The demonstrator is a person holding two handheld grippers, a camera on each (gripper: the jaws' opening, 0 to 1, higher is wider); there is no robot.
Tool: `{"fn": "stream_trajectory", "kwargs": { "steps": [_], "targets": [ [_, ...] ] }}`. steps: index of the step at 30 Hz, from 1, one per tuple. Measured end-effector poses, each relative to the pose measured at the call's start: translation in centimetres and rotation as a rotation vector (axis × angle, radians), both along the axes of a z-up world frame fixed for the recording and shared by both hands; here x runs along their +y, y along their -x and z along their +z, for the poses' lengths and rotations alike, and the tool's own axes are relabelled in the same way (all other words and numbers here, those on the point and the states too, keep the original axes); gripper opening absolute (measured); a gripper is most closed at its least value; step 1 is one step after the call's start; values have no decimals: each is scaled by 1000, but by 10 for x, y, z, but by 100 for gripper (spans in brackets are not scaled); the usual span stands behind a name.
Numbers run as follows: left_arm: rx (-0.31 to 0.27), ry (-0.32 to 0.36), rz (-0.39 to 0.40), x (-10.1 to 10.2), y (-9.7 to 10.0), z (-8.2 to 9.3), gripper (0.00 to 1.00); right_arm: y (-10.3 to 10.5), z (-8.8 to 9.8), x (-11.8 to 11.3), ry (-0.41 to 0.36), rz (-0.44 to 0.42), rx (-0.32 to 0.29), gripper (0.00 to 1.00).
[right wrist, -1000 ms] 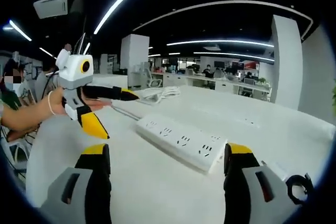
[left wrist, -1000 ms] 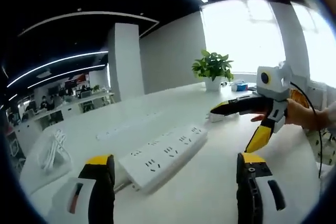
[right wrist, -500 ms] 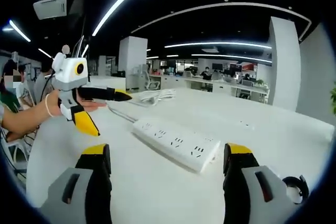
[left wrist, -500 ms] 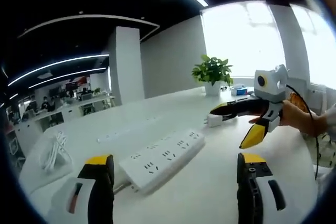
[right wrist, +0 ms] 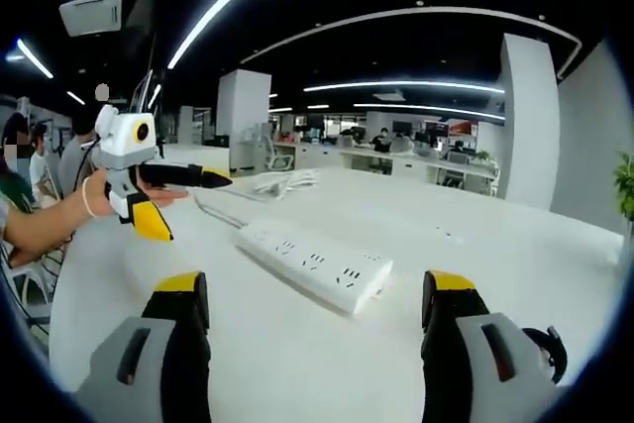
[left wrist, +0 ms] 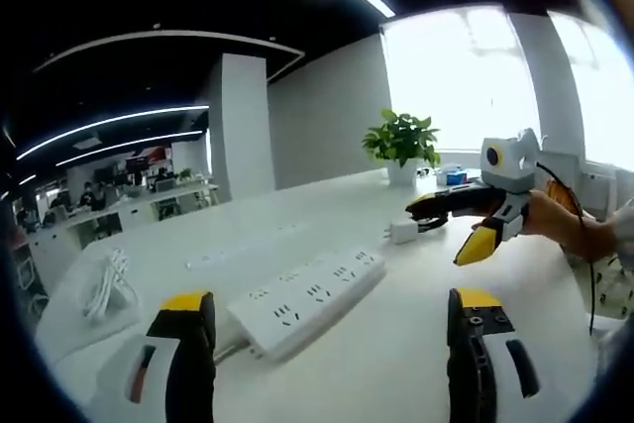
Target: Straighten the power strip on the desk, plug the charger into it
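on the white tabletop [left wrist: 396,344] ahead of me lies the power strip [left wrist: 307,301], flat and slanted across the left gripper view, its near end just beyond my left gripper [left wrist: 332,344]. that gripper's jaws stand wide apart with nothing between them. my right gripper [right wrist: 315,329] is likewise spread wide and empty, the strip lying beyond it in the right gripper view. i see the strip's cord [right wrist: 213,213] running off behind it, but where it ends is too small to tell. the white charger [left wrist: 402,232] sits on the tabletop near the far end of the strip, apart from it; its dark cable is partly hidden behind the other gripper's jaw, and i cannot tell whether that tip touches it. a coil of white cable [left wrist: 104,284] lies at the left edge, blurred. a potted plant [left wrist: 401,143] stands by the bright window.
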State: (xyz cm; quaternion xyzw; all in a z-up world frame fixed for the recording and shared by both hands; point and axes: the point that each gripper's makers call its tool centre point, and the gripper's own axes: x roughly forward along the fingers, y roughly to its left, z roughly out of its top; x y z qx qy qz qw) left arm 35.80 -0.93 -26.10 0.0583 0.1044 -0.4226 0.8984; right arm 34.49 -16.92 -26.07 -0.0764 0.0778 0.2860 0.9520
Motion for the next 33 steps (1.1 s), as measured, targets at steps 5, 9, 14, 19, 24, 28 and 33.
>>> {"fn": "stream_trajectory", "kwargs": {
  "steps": [5, 9, 14, 19, 24, 28, 33],
  "targets": [
    [6, -6, 0, 1, 1, -4, 99, -1, 2, -12, -3, -25, -8, 88],
    [7, -6, 1, 3, 2, -5, 99, -1, 3, -23, -6, -42, -9, 88],
    [13, -2, 2, 4, 3, -7, 99, -2, 3, -38, 3, -66, -7, 87],
    [16, 5, 1, 5, 3, -7, 99, -1, 4, -50, -2, -90, -9, 87],
    [18, -1, 1, 4, 3, -9, 99, -2, 4, -61, -7, -109, -7, 86],
    [20, 2, -2, 4, 5, -10, 99, -3, 4, -68, -7, -116, -5, 86],
    [19, 6, -1, 5, 5, -9, 99, -4, 7, -79, -17, -130, -8, 86]
  ]
}}
